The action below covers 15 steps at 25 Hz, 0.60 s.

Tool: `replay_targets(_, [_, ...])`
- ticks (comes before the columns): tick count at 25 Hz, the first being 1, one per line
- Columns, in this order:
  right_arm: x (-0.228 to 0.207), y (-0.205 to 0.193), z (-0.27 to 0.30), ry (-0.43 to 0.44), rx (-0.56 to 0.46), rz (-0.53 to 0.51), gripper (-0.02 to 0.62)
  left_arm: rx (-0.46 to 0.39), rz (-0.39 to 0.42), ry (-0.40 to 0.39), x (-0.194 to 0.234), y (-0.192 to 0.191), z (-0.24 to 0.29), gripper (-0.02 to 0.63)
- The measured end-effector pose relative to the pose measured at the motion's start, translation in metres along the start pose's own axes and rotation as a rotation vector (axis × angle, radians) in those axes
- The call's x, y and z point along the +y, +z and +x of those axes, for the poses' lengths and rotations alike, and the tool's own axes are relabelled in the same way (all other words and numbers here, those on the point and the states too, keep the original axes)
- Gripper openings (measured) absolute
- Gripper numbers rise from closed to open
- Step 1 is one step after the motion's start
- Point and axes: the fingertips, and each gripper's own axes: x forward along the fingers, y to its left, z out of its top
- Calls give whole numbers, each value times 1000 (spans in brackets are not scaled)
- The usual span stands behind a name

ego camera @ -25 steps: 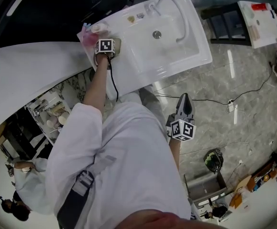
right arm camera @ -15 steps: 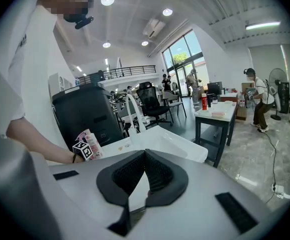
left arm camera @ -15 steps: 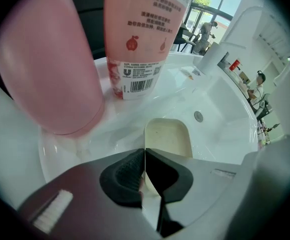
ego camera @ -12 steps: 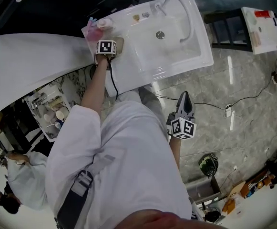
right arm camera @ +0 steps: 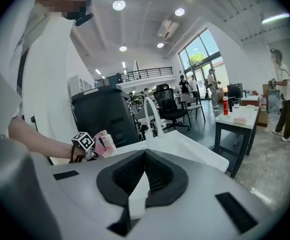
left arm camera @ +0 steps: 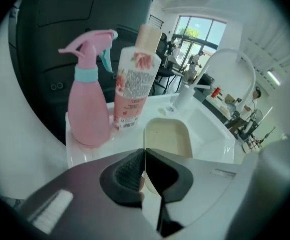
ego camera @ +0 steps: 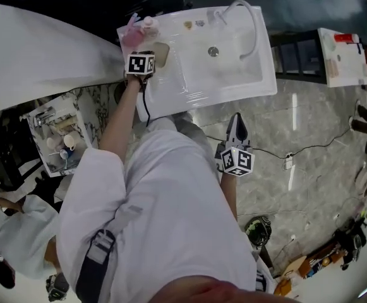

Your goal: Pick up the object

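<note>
Head view: one dish (ego camera: 162,53), one spray bottle (ego camera: 131,36) and one lotion bottle (ego camera: 148,24) are counted at the sink's (ego camera: 234,84) left end. Left gripper (left arm camera: 144,158) view: jaws are clamped on the dish rim, its near end hidden. Right gripper (right arm camera: 145,156) view: jaws are closed together, empty.

The left arm (ego camera: 119,122) is stretched far out in front. The left gripper (left arm camera: 144,153) tips down, with its jaws pinched on the rim of a beige dish (left arm camera: 168,136). The right gripper (right arm camera: 145,153) is close by the body, pointing forward, jaws together and holding nothing.
</note>
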Motion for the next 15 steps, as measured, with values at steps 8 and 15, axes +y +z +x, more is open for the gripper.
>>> replay_targets(8, [10, 17, 22, 101, -37, -53, 3, -199, 24, -38, -26, 40, -70, 11])
replay_targets(15, [27, 36, 45, 189, -66, -107, 3, -370, 55, -33, -40, 75, -136, 11])
